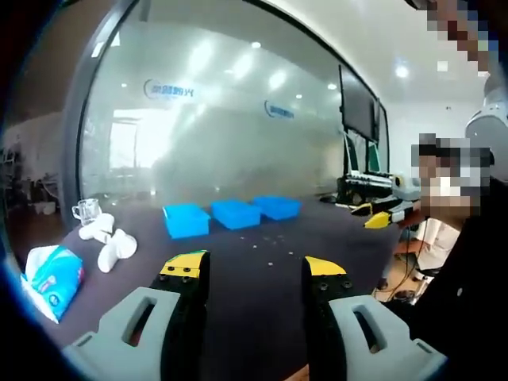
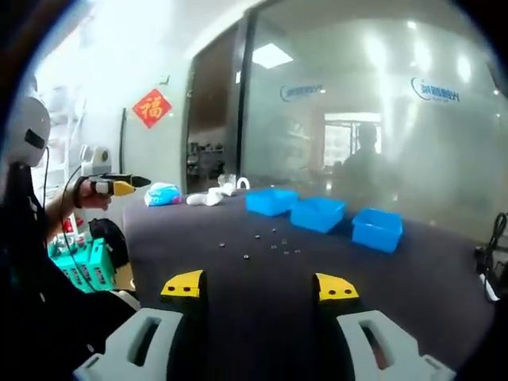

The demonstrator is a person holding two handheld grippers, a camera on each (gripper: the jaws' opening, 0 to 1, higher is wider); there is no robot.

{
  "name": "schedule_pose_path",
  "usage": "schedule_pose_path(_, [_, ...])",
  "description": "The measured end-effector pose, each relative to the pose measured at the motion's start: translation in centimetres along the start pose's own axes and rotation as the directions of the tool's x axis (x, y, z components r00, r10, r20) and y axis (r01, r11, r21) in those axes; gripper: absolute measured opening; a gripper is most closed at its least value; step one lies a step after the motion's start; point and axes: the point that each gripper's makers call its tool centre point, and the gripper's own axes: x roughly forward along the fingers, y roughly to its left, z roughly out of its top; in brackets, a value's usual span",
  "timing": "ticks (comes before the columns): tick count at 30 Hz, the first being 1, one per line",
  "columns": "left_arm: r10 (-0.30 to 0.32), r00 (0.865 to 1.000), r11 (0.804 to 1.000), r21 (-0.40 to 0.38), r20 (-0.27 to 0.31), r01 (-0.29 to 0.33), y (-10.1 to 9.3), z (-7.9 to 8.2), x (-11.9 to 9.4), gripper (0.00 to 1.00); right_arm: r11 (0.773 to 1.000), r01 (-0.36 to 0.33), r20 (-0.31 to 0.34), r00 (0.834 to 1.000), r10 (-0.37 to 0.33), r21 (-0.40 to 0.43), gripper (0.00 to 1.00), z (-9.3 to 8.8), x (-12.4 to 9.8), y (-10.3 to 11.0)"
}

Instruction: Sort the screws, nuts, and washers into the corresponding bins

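we see a frosted glass wall (image 1: 238, 127) behind everything, smooth and hazy, with blue logo lettering on it too blurred for us to read; in the right gripper view a red diamond-shaped sign (image 2: 152, 107) with one gold character hangs on the white wall beside it. below lies the dark, matte surface (image 1: 262, 286), broad and flat. in the left gripper view a dark monitor (image 1: 359, 103) stands off to the right.

three blue bins (image 1: 232, 213) sit in a row near the far edge of the surface, boxy plastic with open tops, close to one another; we see them in the right gripper view too (image 2: 321, 214). a soft pack of tissues (image 1: 52, 278), blue and white with print we cannot read, lies at the left edge, and white rounded objects (image 1: 107, 238) lie near it, with a small clear glass cup (image 1: 86, 210) behind.

the left gripper (image 1: 255, 274) has its jaws spread wide, grey bodies with black arms and yellow tips, nothing between them. the right gripper (image 2: 260, 287) is likewise spread and empty.

the screws, nuts and washers (image 2: 270, 242) are tiny pale specks scattered loose on the surface in front of the bins, too small for us to tell apart; in the left gripper view they dot the surface likewise (image 1: 270, 242).
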Motion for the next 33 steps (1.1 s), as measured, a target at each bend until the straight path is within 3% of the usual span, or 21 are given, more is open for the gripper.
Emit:
schedule_pose_path(13, [-0.07,0.996,0.996,0.049,-0.055,0.072,-0.4,0.2,0.9,0.46,1.0,0.017,-0.046,0.999,-0.018,-0.022,0.48,0.8,-0.6,-1.3])
schedule_pose_path(33, [-0.131,0.987,0.989,0.055,-0.094,0.136,-0.7,0.1,2.5,0.46,0.998,-0.044,-0.122,0.992,0.039,-0.037,0.49,0.6,-0.9,-1.1])
